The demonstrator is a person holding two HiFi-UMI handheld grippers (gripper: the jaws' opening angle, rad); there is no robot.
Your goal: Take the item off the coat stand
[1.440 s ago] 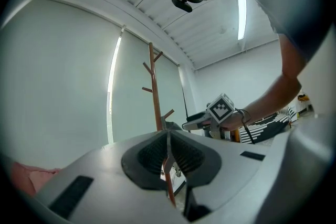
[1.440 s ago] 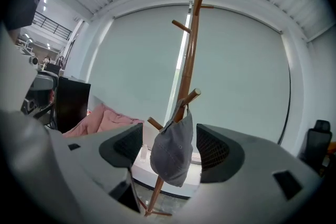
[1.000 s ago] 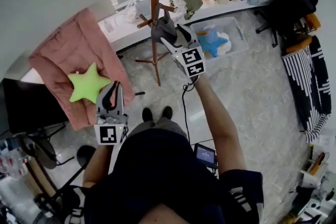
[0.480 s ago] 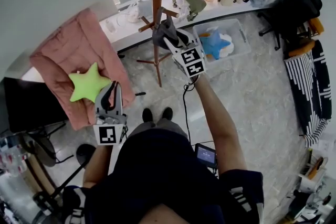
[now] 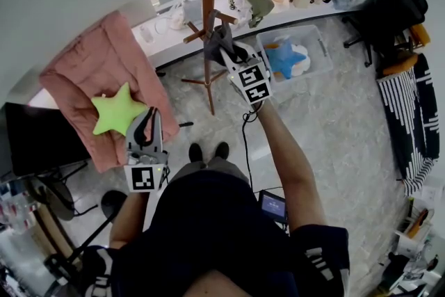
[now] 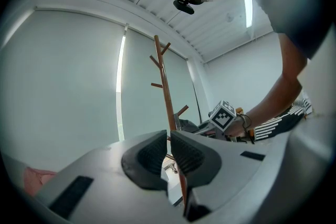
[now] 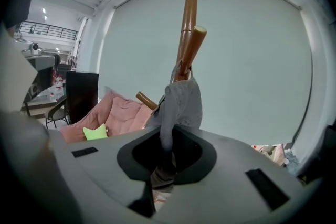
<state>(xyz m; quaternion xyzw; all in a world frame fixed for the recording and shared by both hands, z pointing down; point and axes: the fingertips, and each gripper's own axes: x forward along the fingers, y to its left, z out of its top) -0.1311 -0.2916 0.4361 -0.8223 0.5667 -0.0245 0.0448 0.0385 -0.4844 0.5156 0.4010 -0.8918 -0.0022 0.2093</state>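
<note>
The coat stand [image 5: 206, 10] is the biggest thing in play, a brown wooden pole running down the upper middle of the head view with short pegs angled off it. Left of it lies a pink padded seat [image 5: 83, 73] with a green star cushion [image 5: 117, 110] on it.

The item, a grey cloth [image 7: 181, 102], hangs on the stand. In the right gripper view it is draped under an upward-slanting peg [image 7: 193, 44], its long axis hanging straight down into the jaws.

The right gripper [image 7: 167, 149] sits at the stand, just right of the pole in the head view. Its jaws have just been closing and now pinch the cloth's lower end. The left gripper [image 5: 148, 118] hangs well apart at lower left, over the edge of the pink seat, jaws drawn nearly together with nothing between them.

So the right hand is the one on the job. Since the cloth rises from the tongs to the peg, freeing it likely means lifting up and outward past the peg's tip, not pulling down.
</note>
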